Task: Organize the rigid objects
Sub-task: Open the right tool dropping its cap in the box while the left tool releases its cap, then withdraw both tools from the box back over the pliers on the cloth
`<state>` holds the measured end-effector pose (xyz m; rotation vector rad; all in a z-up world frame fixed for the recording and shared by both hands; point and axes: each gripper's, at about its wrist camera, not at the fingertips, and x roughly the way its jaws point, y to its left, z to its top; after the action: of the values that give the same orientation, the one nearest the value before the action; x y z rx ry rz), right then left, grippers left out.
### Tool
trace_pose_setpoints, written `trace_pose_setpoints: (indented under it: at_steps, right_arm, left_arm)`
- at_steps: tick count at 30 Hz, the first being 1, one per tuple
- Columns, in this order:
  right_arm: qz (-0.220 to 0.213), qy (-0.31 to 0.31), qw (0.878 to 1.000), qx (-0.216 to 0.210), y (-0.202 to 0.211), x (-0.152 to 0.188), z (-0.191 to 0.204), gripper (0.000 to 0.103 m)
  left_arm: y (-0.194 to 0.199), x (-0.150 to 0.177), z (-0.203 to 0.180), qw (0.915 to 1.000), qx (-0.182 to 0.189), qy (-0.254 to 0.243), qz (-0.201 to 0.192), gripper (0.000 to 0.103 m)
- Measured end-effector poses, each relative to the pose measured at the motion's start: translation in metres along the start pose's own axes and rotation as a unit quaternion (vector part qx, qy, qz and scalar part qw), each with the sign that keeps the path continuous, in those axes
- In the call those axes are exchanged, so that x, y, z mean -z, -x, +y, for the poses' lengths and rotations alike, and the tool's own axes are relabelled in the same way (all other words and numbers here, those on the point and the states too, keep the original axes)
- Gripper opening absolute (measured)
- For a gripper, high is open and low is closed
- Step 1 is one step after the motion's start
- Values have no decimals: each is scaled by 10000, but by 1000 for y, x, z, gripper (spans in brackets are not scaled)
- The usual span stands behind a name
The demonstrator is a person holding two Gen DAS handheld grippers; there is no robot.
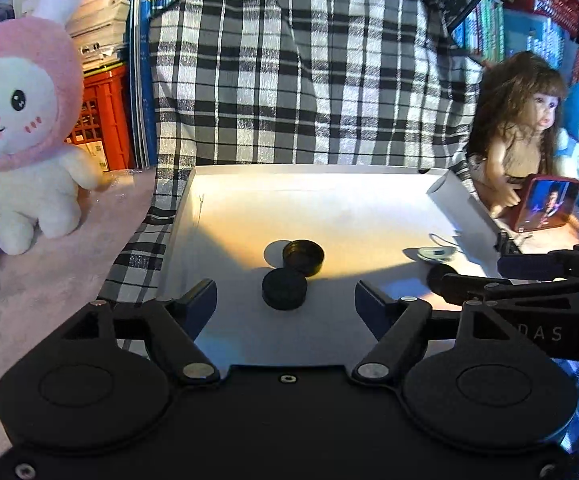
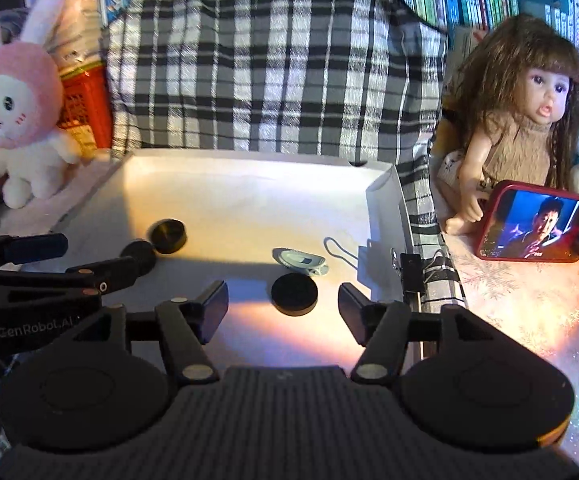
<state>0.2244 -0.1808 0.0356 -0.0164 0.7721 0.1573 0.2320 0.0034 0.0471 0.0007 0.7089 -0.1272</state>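
Note:
A white shallow box [image 1: 225, 184] [image 2: 193, 168] holds small items. Two black round caps lie in its middle: one face down [image 1: 284, 289] [image 2: 139, 254], one open side up [image 1: 303, 257] [image 2: 168, 236]. A third black cap [image 2: 294, 294] [image 1: 439, 274] and a pale blue clip [image 2: 300, 261] [image 1: 435, 253] lie at the right. My left gripper [image 1: 285, 306] is open and empty, the face-down cap between its fingers. My right gripper [image 2: 283, 304] is open and empty around the third cap.
Checked cloth [image 1: 289, 80] hangs behind the box. A pink and white plush rabbit [image 1: 21, 120] stands left. A doll [image 2: 529, 120] with a red phone [image 2: 539, 222] sits right. Black binder clips [image 2: 411, 272] grip the box's right wall. Books fill the shelves behind.

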Motion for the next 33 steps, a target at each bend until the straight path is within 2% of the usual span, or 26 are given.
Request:
trace_pose_setpoints:
  at_steps: [11, 23, 33]
  right_arm:
    - [-450, 212, 9987, -125, 51, 28, 6, 81]
    - [-911, 403, 9949, -159, 95, 72, 8, 84]
    - [-1118, 478, 9926, -76, 115, 113, 6, 84]
  left_arm:
    - [57, 28, -3, 9993, 238, -27, -293, 78]
    - [108, 80, -22, 9969, 231, -155, -736, 79]
    - [128, 127, -29, 9966, 398, -30, -721, 80]
